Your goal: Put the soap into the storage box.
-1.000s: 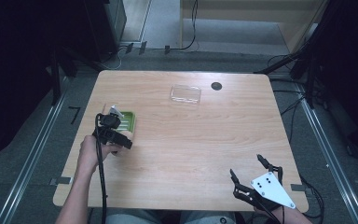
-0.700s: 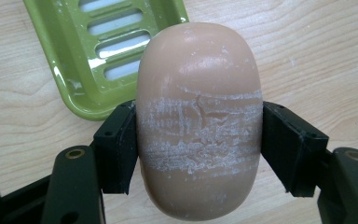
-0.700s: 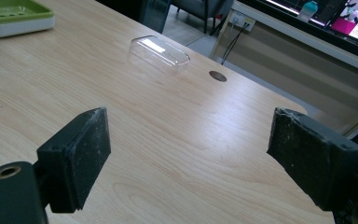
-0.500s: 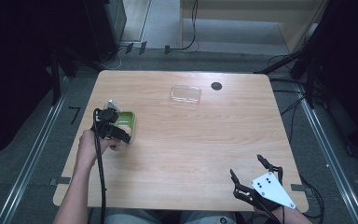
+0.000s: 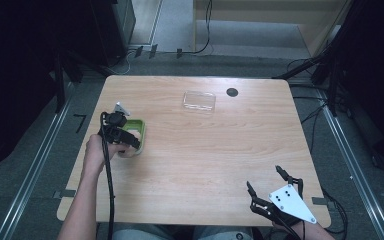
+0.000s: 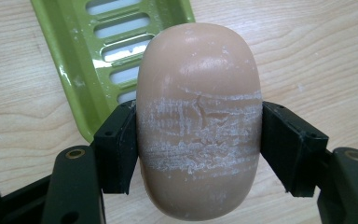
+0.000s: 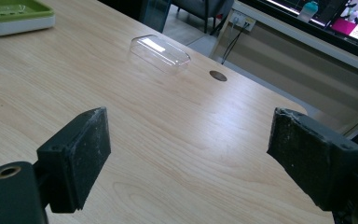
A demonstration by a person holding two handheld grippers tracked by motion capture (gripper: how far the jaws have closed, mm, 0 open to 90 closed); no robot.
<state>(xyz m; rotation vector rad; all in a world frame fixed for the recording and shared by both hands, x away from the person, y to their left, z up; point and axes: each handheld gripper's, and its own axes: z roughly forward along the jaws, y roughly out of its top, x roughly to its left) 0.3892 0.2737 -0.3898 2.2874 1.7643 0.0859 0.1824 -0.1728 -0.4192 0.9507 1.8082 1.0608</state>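
Note:
A tan oval soap bar point(image 6: 199, 121), its middle scuffed white, sits between the jaws of my left gripper point(image 6: 199, 140), which is shut on it. Just beyond the soap lies a green slotted soap dish point(image 6: 74, 60). In the high view the left gripper point(image 5: 130, 142) hovers at the near edge of the green dish point(image 5: 139, 131) on the table's left side. My right gripper point(image 5: 263, 177) stands open with nothing between its pads point(image 7: 81, 149) at the near right corner, pointing across the table.
A clear plastic lid point(image 5: 199, 100) lies at the far middle of the wooden table point(image 5: 205, 160), next to a dark round hole point(image 5: 232, 92). Both appear in the right gripper view, lid point(image 7: 161, 51) and hole point(image 7: 218, 75). Cables trail off the table's edges.
My left gripper, still holding the soap, has edged slightly farther from the person beside the green dish. The right gripper has not moved.

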